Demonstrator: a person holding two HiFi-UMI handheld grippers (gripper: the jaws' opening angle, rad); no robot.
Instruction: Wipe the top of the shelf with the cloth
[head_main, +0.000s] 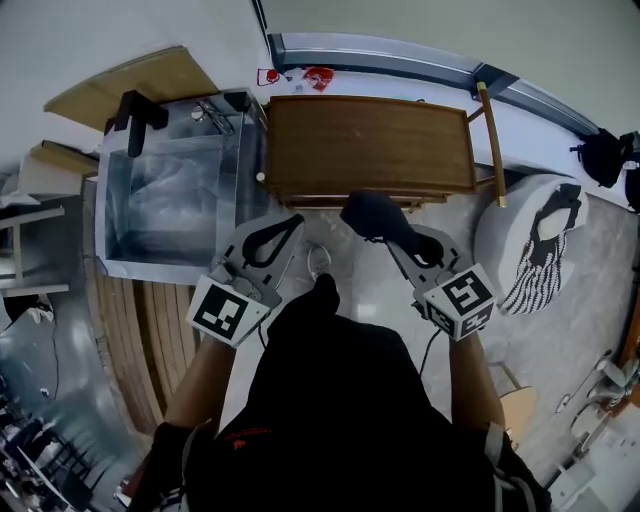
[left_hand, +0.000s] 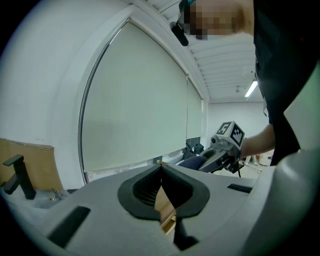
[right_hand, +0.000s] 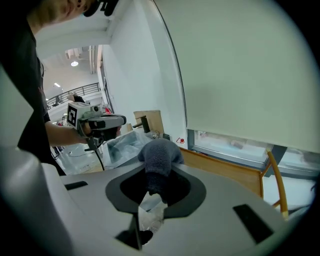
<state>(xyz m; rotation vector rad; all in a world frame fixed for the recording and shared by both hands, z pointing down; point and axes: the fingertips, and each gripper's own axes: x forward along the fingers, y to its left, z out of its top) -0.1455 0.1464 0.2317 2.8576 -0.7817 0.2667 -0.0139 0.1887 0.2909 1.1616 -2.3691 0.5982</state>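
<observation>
The brown wooden shelf top (head_main: 370, 145) lies just ahead of both grippers, against the wall under the window. My right gripper (head_main: 390, 228) is shut on a dark grey-blue cloth (head_main: 370, 213), which bulges out past its jaws and hangs over the shelf's front edge. In the right gripper view the cloth (right_hand: 159, 159) fills the jaws, with the shelf (right_hand: 227, 170) beyond it. My left gripper (head_main: 296, 222) is shut with nothing in it, at the shelf's front left corner. From the left gripper view, the right gripper (left_hand: 220, 150) and the cloth (left_hand: 192, 161) show to the right.
A clear plastic bin (head_main: 170, 190) stands against the shelf's left side. A wooden stick (head_main: 490, 140) leans at the shelf's right end, and a white striped bag (head_main: 540, 250) sits on the floor beyond it. A window rail (head_main: 400, 60) runs behind the shelf.
</observation>
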